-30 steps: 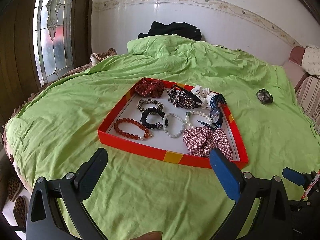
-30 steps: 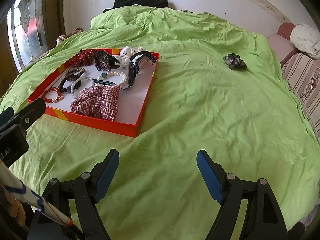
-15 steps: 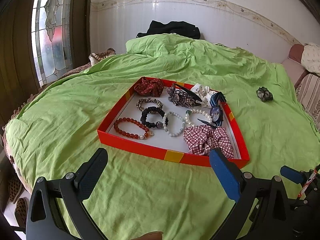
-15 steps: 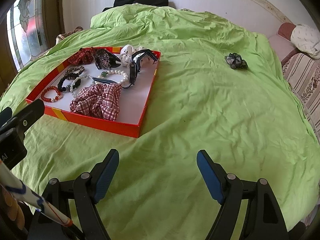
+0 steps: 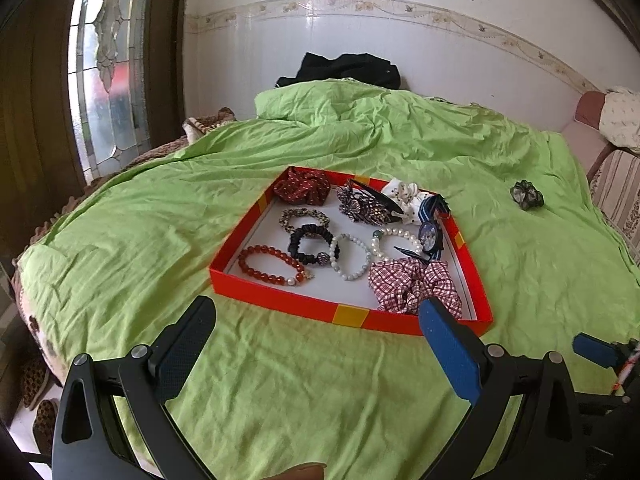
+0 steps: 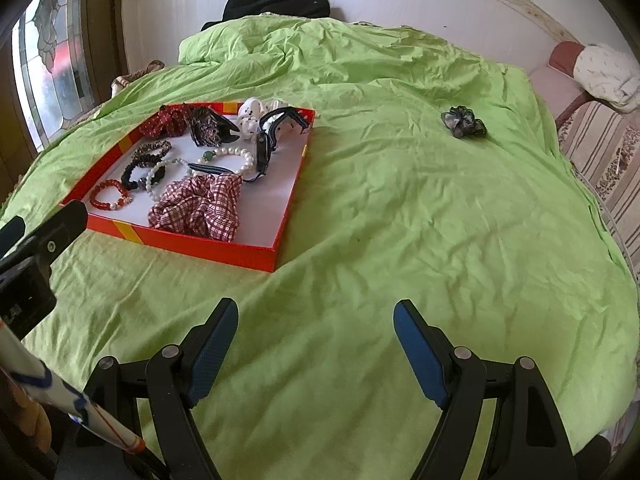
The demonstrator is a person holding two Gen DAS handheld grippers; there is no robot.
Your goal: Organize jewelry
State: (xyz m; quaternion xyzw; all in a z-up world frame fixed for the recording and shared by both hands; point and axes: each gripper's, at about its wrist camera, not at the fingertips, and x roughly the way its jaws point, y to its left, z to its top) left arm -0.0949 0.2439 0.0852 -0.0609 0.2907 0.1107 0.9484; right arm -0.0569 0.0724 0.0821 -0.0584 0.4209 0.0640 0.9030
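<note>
The red tray [image 5: 348, 314] lies on the green bedcover [image 5: 140, 240], and nearly all the jewelry and hair pieces are already inside it. Near-left in the tray lies the red bead bracelet [image 5: 272, 266]; beside it are the black hair tie [image 5: 314, 245], a pale bead bracelet [image 5: 350, 258] and a pearl bracelet [image 5: 394, 240]. The checked scrunchie [image 5: 414, 286] fills the near-right corner. Along the far wall sit a red dotted scrunchie [image 5: 306, 191], a dark hair clip [image 5: 362, 206] and a white spotted scrunchie [image 5: 406, 196].

One item remains outside: a dark scrunchie [image 6: 464, 121] lies alone on the bedcover, well apart from the tray, to the far right.

The left gripper [image 5: 320, 350] hovers over the bedcover just in front of the tray's near wall, jaws spread wide and empty. The right gripper [image 6: 314, 334] hovers over bare bedcover right of the tray, jaws likewise wide and empty.

Judgement: the task is close to complete. The remaining work appears to be fetching the dark scrunchie and placing it in the tray; the right gripper is the nearer one.
</note>
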